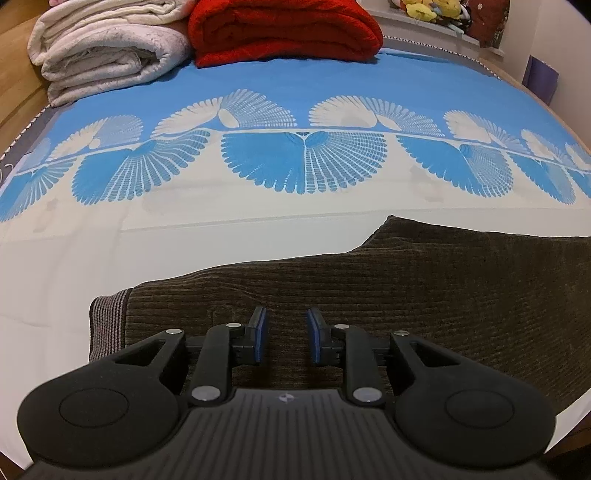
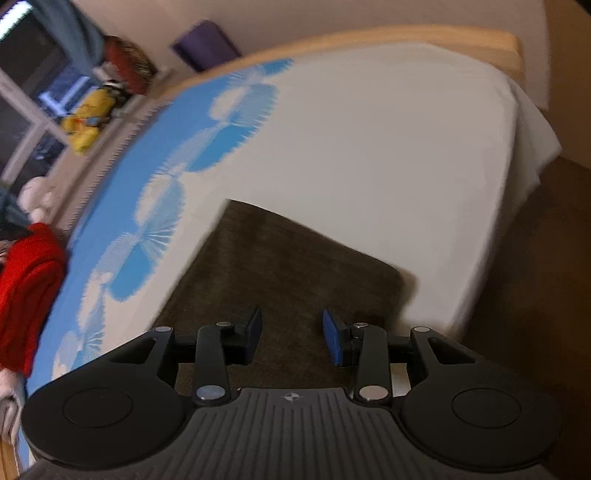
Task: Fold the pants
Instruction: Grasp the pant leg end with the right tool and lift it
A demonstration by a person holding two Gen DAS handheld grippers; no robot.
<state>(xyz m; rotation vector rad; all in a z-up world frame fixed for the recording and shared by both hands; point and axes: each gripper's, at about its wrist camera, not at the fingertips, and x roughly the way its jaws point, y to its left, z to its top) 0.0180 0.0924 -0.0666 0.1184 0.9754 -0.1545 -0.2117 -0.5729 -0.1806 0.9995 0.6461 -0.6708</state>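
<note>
The brown pants (image 1: pixel 369 295) lie flat on the bed (image 1: pixel 110 240) directly under both tongs, long axis running sideways from the left tongs (image 1: pixel 286 334) toward the right tongs (image 2: pixel 291 338), both partly open and empty.

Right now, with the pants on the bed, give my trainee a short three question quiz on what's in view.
1. True or false: the left gripper is clamped on the brown pants.
2. What lies beside the red blanket at the far end of the bed?
A. a cream blanket
B. a laptop
C. a suitcase
3. Fill in: the striped cuff lies on the ___ part of the sheet.

Key: 1 false, its fingers stand apart above the fabric; 2 A, cream blanket; 3 white.
</note>
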